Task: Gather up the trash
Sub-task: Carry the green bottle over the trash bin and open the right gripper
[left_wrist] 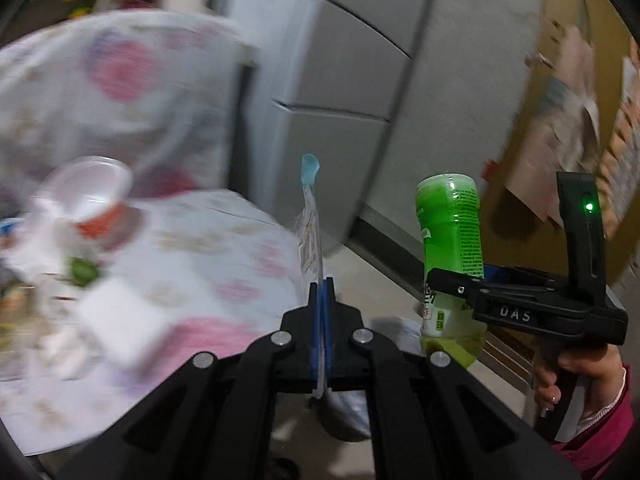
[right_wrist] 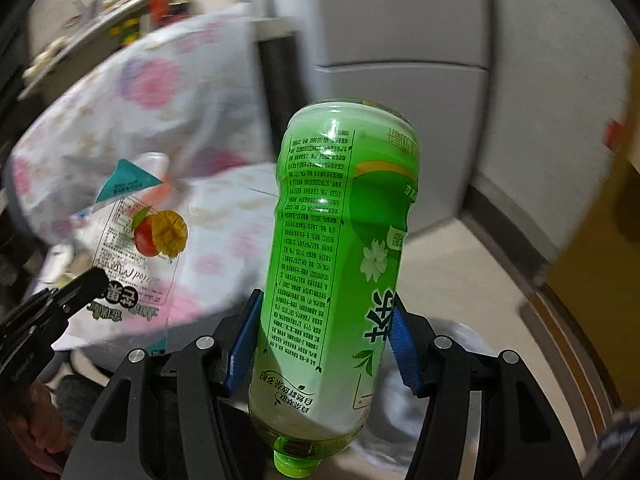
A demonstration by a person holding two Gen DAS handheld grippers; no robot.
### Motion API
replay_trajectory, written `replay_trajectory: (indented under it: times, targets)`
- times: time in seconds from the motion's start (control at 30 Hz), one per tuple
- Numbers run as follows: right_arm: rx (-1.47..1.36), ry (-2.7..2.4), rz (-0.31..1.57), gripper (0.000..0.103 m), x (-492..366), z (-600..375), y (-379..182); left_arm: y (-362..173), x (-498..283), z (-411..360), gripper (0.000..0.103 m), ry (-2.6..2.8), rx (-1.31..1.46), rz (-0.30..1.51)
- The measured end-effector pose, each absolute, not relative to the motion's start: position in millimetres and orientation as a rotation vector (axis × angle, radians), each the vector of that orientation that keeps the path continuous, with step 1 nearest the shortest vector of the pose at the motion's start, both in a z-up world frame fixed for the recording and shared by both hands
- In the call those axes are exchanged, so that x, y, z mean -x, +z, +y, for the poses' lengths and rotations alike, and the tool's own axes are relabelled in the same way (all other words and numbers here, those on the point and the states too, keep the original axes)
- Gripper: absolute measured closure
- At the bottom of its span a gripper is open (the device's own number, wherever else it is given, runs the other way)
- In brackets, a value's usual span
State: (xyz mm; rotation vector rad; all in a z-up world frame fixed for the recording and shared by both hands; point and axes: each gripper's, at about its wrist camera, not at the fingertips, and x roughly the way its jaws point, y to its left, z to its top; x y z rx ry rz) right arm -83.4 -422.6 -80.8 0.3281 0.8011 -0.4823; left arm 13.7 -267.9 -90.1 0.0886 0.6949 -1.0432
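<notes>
My left gripper (left_wrist: 322, 284) is shut on a dried mango snack wrapper (left_wrist: 310, 232), seen edge-on in the left wrist view and flat in the right wrist view (right_wrist: 136, 240). My right gripper (right_wrist: 324, 320) is shut on a green tea bottle (right_wrist: 340, 248), held upside down with its cap (right_wrist: 294, 466) toward the camera. In the left wrist view the bottle (left_wrist: 450, 256) and the right gripper (left_wrist: 444, 280) are to the right of my left one. Both are held above the floor, beside the table.
A table with a pink-flowered cloth (left_wrist: 208, 264) holds a white cup (left_wrist: 90, 192), a white box (left_wrist: 124, 320) and other blurred litter. A grey cabinet (left_wrist: 360, 80) stands behind. A crumpled white bag (right_wrist: 452, 344) lies on the floor below the grippers.
</notes>
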Motion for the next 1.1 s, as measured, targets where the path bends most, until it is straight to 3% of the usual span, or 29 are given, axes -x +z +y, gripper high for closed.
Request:
replay_trajectory:
  times: [0.37,0.43,0.47,0.5,0.57,0.77,0.97,1.1]
  targets:
    - [-0.565,-0.683,0.975,0.043,167,-523,-200,-198,10,-400,0.103,-1.234,-0.196,0.985]
    - [-0.607,-0.686,0.99,0.039,171,-533,-212,-209,10,-412,0.103,-1.253,-0.201,1.025]
    - [-0.642,-0.682,0.99,0.036,173,-539,-221,-214,10,-417,0.094,-1.258,-0.214,1.042]
    - [-0.666,-0.692,0.993,0.028,173,-543,-224,-219,13,-421,0.067,-1.238,-0.241,1.057]
    - [-0.686,-0.717,0.984,0.026,176,-548,-223,-219,12,-420,0.044,-1.212,-0.241,1.045]
    - [-0.608,-0.734,0.919,0.026,175,-540,-180,-199,-6,-394,0.043,-1.141,-0.225,0.99]
    - [-0.455,-0.646,0.767,0.026,154,-496,-99,-155,-15,-329,0.043,-0.991,-0.276,0.826]
    - [-0.409,-0.503,0.719,0.027,119,-453,-76,-138,-18,-285,0.043,-0.919,-0.277,0.779]
